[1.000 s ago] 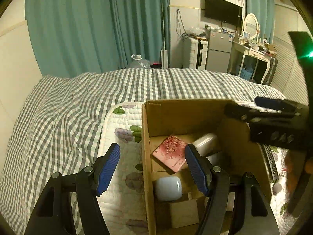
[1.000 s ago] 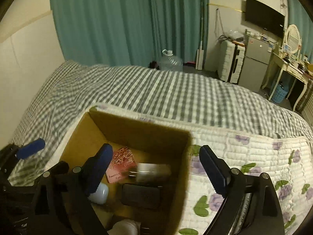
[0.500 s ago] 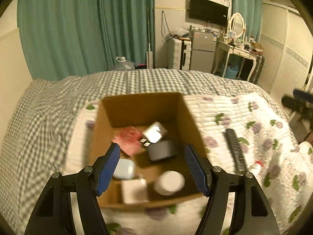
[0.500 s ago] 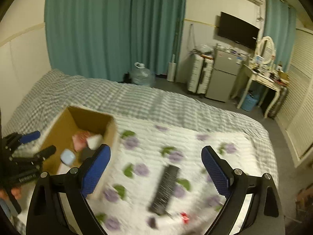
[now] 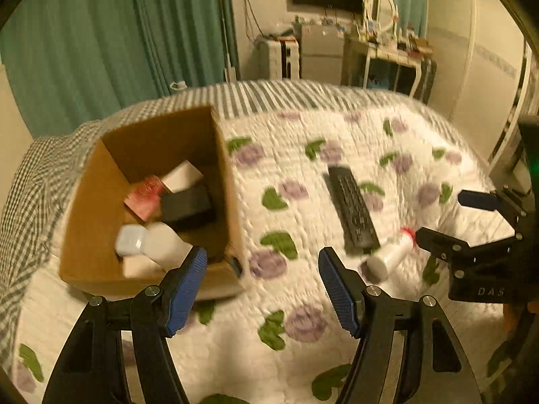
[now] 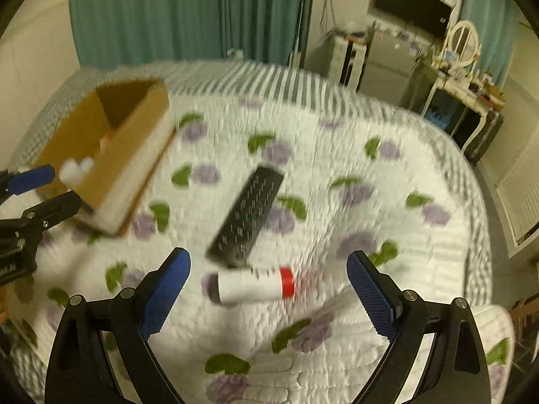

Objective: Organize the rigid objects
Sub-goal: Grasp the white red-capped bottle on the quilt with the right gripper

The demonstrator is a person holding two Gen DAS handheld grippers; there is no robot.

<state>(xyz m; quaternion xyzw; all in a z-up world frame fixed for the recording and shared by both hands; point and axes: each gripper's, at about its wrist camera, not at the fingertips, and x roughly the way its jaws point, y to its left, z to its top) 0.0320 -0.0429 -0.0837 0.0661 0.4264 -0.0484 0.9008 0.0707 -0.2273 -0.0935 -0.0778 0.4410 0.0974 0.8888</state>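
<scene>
A: Why do we have the right gripper (image 6: 268, 289) over the quilt (image 6: 397, 181) with its jaws spread wide and nothing in them?

B: Its jaws have just been opening. We frame the white bottle with the red cap (image 6: 254, 285), lying on its side just beside the black remote (image 6: 247, 215).

A: And the left gripper (image 5: 262, 281)?

B: Wide apart too, empty, near the cardboard box (image 5: 101, 208), where sorted items already lie.
</scene>
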